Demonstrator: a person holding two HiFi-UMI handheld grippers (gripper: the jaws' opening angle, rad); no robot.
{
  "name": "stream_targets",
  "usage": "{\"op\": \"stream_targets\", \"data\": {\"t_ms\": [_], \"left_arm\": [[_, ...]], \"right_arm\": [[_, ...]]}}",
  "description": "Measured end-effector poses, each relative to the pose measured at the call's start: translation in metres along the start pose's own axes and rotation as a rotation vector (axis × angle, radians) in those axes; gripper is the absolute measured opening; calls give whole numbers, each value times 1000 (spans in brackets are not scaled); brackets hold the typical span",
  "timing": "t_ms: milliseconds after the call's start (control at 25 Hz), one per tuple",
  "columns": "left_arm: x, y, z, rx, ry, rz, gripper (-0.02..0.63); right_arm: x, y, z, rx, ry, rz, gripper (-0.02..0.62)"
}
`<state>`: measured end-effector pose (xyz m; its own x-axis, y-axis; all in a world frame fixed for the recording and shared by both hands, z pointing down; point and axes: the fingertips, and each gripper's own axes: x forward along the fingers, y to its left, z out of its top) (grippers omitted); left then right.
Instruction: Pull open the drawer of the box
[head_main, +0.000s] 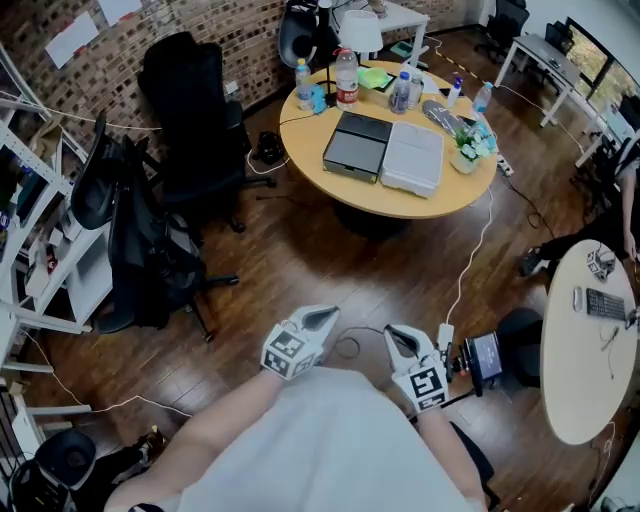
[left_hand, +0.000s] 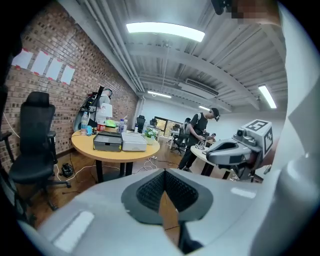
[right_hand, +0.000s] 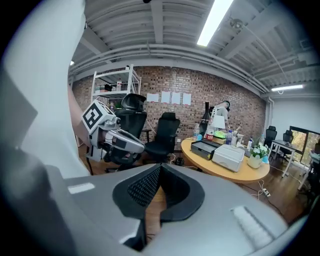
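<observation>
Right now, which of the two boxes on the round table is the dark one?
The dark grey box, on the side nearer the black chairs. The other box beside it is white.

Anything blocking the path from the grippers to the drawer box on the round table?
Nothing visible. Only open floor lies between the left gripper, the right gripper and the dark box; the chairs stand off left.

Grey left tool (head_main: 324, 317), right tool (head_main: 399, 336), white shirt (head_main: 320, 440)
</observation>
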<state>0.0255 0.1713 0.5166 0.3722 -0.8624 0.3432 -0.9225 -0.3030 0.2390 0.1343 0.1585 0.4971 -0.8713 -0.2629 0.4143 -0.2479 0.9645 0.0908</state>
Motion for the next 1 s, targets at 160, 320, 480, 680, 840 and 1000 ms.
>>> {"op": "stream_targets", "data": {"t_ms": [160, 320, 480, 680, 840, 1000], "left_arm": [[-4, 37, 12, -8, -11, -23, 5], [-15, 72, 18, -7, -22, -36, 5], [-27, 100, 16, -12, -17, -52, 5], [-32, 129, 12, -2, 1, -71, 5], [-32, 137, 14, 1, 6, -86, 5], [-25, 143, 14, 14, 27, -101, 5]], "right_arm": [[24, -5, 17, -4, 23, -39, 2], [50, -6, 28, -6, 54, -75, 2], [71, -2, 35, 4, 76, -105, 2], [92, 3, 48, 8, 93, -127, 2], [105, 5, 51, -1, 104, -123, 2], [115, 2, 55, 10, 90, -129, 2]]}}
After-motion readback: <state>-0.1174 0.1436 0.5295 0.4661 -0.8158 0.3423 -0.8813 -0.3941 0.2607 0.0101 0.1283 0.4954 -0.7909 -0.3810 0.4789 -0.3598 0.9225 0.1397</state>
